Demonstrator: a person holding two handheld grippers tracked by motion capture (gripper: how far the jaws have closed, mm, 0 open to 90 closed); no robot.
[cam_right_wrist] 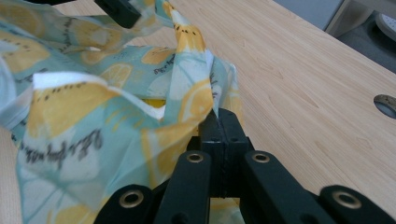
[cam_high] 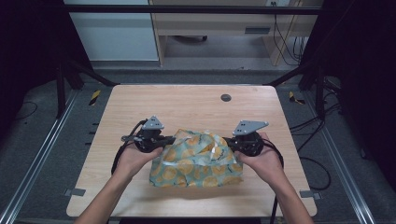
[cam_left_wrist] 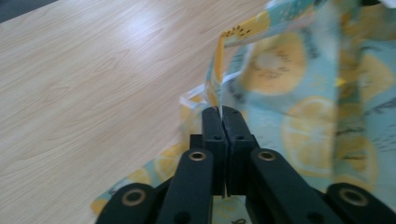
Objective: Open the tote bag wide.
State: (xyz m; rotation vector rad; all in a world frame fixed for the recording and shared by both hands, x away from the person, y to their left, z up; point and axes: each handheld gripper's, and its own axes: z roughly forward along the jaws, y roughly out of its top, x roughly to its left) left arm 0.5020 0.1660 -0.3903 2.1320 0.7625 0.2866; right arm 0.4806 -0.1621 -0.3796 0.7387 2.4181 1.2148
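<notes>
A dim room with dark frame rails, a grey floor (cam_high: pixel 42 140) and pale cabinets (cam_high: pixel 112 32) at the back surrounds a light wooden desk (cam_high: pixel 187 102), bare but for a small round cable hole (cam_high: pixel 226 97) near its far edge. At the near middle of the desk lies a cloth bag (cam_high: pixel 198 161) printed with yellow citrus slices on pale blue, crumpled, its upper edges lifted from both sides.

The left tongs (cam_high: pixel 169 139) are closed tight on a thin edge of the bag at its left; the left gripper view shows the fabric pinched between the tips (cam_left_wrist: pixel 223 112). The right tongs (cam_high: pixel 229 140) are likewise clamped on a fold at the bag's right side (cam_right_wrist: pixel 218 116).

The likely trouble is the grip itself: each hold catches only a narrow strip of slippery cloth, so a hard pull apart could drag an edge free. Either pair may also have caught only one layer, or both together, so the mouth may open unevenly or not at all. The rest of the bag could slide across the smooth wood.
</notes>
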